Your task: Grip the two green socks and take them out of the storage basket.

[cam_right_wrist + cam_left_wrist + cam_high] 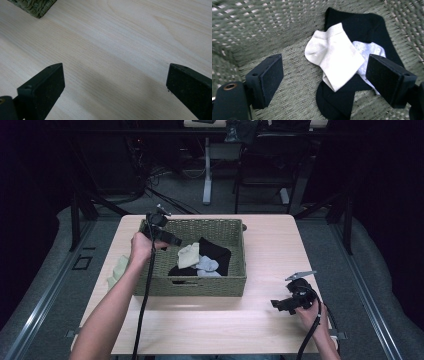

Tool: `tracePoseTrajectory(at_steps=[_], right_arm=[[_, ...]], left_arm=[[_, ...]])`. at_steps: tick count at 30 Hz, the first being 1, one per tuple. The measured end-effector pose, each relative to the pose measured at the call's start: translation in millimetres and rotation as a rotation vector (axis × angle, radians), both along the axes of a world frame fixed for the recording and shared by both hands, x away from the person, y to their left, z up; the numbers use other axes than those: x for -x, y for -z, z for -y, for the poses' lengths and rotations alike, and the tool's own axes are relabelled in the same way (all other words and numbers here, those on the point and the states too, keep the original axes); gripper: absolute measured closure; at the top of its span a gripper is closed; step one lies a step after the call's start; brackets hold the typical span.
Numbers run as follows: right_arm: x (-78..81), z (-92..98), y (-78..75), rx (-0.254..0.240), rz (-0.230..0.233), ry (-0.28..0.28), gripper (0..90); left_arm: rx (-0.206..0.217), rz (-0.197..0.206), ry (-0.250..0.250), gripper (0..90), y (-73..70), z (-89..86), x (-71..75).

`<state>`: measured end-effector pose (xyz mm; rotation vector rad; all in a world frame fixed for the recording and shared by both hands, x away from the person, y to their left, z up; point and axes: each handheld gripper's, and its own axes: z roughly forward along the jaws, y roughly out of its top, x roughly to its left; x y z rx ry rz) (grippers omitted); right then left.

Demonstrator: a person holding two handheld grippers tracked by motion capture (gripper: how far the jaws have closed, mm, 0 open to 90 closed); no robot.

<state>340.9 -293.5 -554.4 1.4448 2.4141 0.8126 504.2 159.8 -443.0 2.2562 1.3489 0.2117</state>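
Nearest you, your forearms come in over the table's [210, 330] bare front strip. At the left edge a pale green cloth [118, 270] hangs partly off the wood, just beside the woven basket [200, 286]. Your left gripper [167, 238] hovers inside the basket's left end, jaws spread wide and holding nothing; bare basket floor lies under it. A cream sock [334, 56] lies on a black sock [362, 27] and a light grey one [369, 50]. Your right gripper [282, 304] is low over open wood right of the basket, jaws wide, empty.
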Motion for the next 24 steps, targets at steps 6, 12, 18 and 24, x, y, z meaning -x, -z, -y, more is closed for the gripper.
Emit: tracePoseTrajectory(at_steps=[6,12,18,24], right_arm=[[0.4,0.9,-0.1,0.004,-0.003,0.004,1.1],[0.8,0.8,-0.1,0.003,-0.002,0.006,1.0],[0.9,1.2,0.1,0.002,-0.002,0.006,1.1],[1.0,0.8,0.2,-0.004,-0.001,0.005,1.1]], left_arm=[[0.017,-0.042,-0.006,15.9,21.0,5.2,-8.8],[0.019,-0.107,0.001,16.3,41.2,11.8,-15.4],[0.011,-0.151,0.008,19.8,56.3,17.4,-19.6],[0.001,-0.211,0.019,28.4,69.3,24.3,-23.8]])
